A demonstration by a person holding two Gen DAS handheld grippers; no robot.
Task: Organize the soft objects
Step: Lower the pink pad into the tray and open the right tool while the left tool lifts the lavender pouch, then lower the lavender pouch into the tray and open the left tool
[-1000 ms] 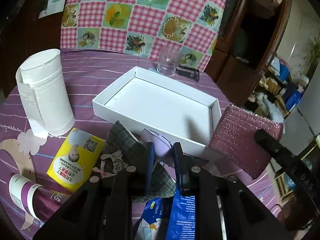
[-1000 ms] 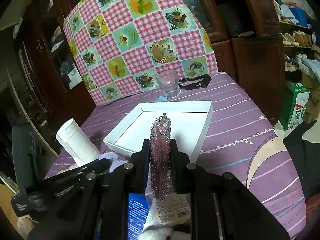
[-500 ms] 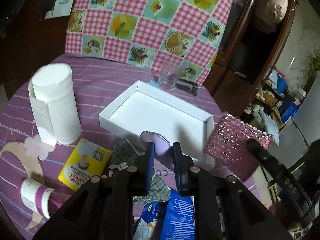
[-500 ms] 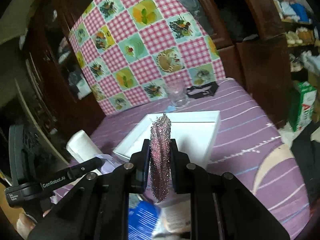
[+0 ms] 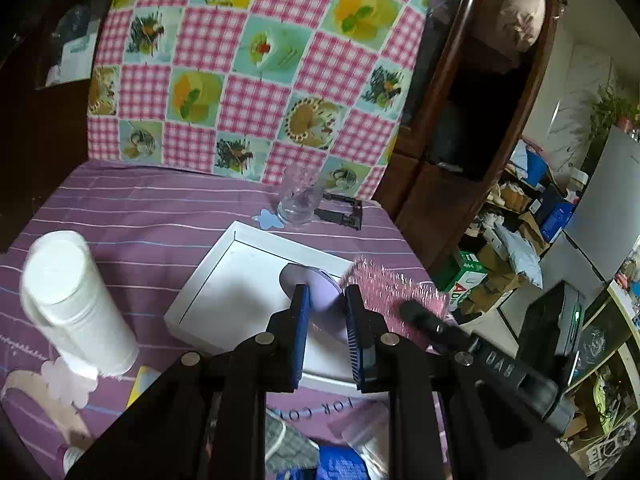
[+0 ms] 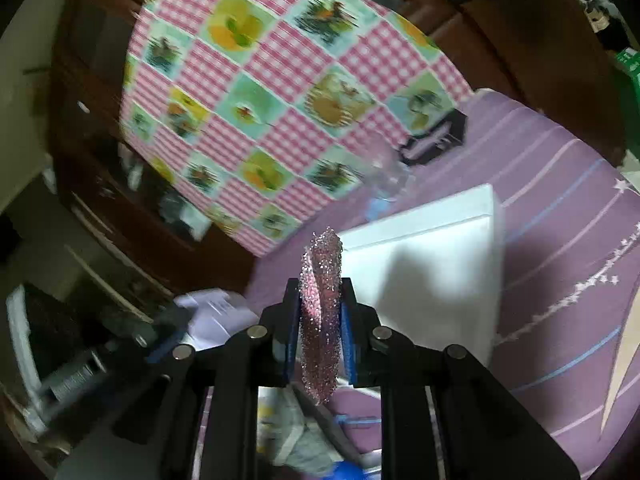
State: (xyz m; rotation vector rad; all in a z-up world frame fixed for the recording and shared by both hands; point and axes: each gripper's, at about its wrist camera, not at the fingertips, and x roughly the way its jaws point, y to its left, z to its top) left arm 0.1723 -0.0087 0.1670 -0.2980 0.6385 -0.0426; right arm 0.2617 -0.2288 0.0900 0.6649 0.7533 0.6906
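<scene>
Sparkly pink scouring pad (image 6: 321,312) stands on edge between the pads of the right gripper (image 6: 320,320), which pinch it from both sides; its top pokes out ahead of the fingertips and its lower end hangs below them. Just ahead of and to the right of this gripper lies the shallow white box (image 6: 494,240) on the purple striped tablecloth (image 6: 560,200), and the pad is held above the box's near left corner. Farther ahead, past the box, a blurred clear glass (image 6: 386,176) and a black clip-like object (image 6: 434,136) sit before the pink checked cushion (image 6: 260,92).

From the left wrist view, the left gripper (image 5: 325,316) is pressed onto a soft lilac pad (image 5: 320,292), a rounded piece that sticks out ahead of the blue fingertips and hangs over the box's (image 5: 224,252) right part. Immediately right of this gripper the same pink pad (image 5: 394,284) shows face-on, with the right gripper's black finger (image 5: 428,320) across it. To the left of the left gripper, well apart from it, a roll of white paper (image 5: 76,300) stands upright on the cloth. Ahead, beyond the box, are the glass (image 5: 298,200) and the black clip (image 5: 344,210). Below the fingers, packets and a grey checked cloth (image 5: 288,446) lie partly hidden
</scene>
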